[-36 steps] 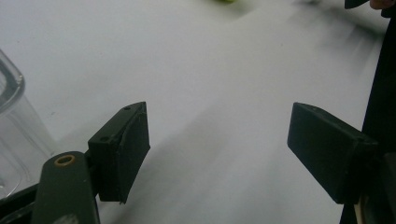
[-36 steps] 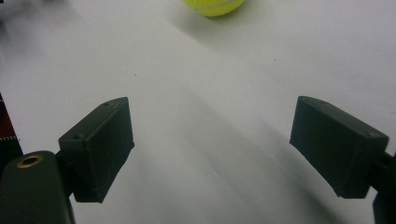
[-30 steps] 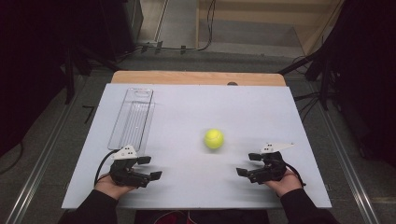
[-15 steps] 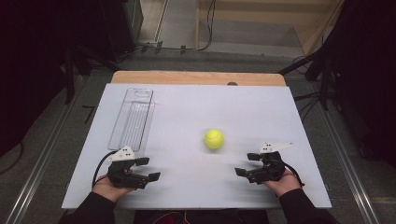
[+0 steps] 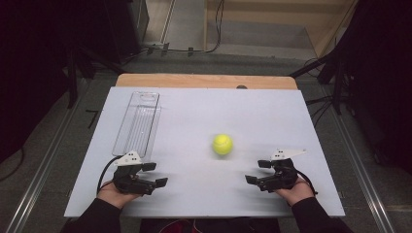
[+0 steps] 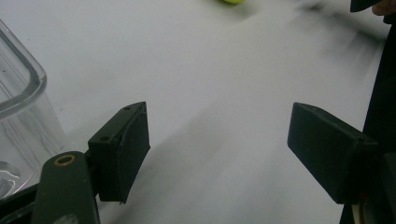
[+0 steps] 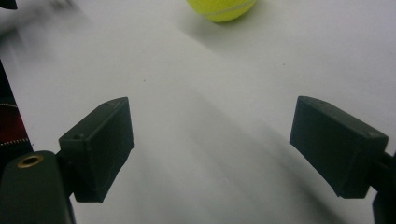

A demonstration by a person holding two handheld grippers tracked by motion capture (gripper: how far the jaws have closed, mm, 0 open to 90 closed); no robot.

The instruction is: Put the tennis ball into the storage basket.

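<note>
A yellow-green tennis ball lies on the white tabletop, right of centre. My left gripper rests near the front left edge in a person's hand, pointing right, and is open with nothing between its pads. My right gripper rests near the front right, pointing left, and is also open and empty. The ball lies farther back than both, nearer the right one. In the left gripper view the left gripper frames bare table, with the ball at the top edge. In the right gripper view the ball sits beyond the right gripper.
A long clear plastic container lies at the left, stretching from just beyond the left gripper toward the back; its rounded corner appears beside the left pad. A wooden strip runs along the table's far edge. Dark floor and cables surround the table.
</note>
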